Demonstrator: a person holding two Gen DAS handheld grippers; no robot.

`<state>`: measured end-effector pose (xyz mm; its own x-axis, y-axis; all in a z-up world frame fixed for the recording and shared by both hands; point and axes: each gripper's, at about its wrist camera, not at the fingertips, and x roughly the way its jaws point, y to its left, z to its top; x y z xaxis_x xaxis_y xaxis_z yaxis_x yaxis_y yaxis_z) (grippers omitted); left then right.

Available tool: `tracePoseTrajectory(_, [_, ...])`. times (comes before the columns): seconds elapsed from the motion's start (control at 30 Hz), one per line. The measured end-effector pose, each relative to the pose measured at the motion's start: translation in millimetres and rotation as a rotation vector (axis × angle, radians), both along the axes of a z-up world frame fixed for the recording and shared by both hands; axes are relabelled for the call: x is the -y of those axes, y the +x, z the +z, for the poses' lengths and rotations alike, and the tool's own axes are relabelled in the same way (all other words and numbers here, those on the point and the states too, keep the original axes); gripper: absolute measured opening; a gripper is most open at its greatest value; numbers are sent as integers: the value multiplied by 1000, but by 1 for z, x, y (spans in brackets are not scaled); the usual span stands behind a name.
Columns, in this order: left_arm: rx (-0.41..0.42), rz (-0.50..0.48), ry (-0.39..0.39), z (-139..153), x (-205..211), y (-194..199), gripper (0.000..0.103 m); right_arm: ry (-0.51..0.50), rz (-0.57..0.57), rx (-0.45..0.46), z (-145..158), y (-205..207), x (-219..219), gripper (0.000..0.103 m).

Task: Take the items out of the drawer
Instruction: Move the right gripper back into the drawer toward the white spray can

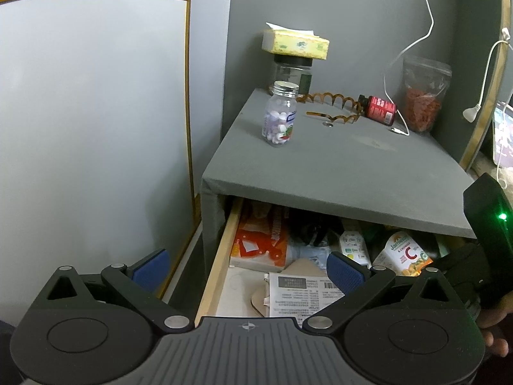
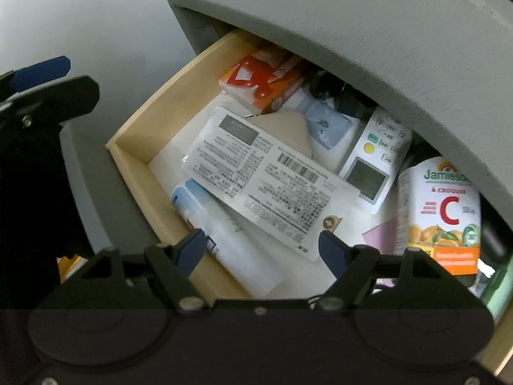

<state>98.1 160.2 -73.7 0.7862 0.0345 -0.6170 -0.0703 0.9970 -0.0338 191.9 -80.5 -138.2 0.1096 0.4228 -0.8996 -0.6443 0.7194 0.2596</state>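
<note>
Both claws gape wide, holding nothing — the right claw (image 2: 261, 245) hangs over the open wooden drawer (image 2: 146, 128), the left claw (image 1: 247, 264) sits lower left

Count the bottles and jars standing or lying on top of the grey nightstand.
3: a clear pill bottle standing near the front left, a black-lidded jar behind it under a yellow sponge, and a red bottle lying further right. More may be hidden.

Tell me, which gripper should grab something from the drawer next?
Probably the right gripper: it hangs open right over the drawer, above the printed packet. The left gripper, also open, sits farther back.
</note>
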Motion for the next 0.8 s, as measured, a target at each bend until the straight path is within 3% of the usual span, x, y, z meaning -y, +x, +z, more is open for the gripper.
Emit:
tracePoseTrajectory(0.1, [1, 15, 2, 1, 2, -8, 103, 28, -8, -38, -3, 2, 2, 67])
tracePoseTrajectory(0.23, [4, 11, 3, 2, 2, -8, 103, 72, -4, -104, -4, 3, 4, 47])
tracePoseTrajectory(0.47, [6, 17, -3, 3, -1, -9, 103, 106, 45, -124, 1, -3, 2, 6])
tracePoseTrajectory(0.5, [6, 18, -4, 2, -1, -9, 103, 107, 47, -125, 1, -4, 0, 4])
tracePoseTrajectory(0.63, [7, 20, -4, 3, 0, -9, 103, 89, 47, -102, 3, -3, 1, 2])
tracePoseTrajectory(0.7, [7, 21, -6, 3, 0, -9, 103, 95, 37, -83, 6, -1, 1, 10])
tracePoseTrajectory(0.8, [6, 22, -9, 2, 0, -8, 103, 103, -12, 3, 12, 1, 4, 37])
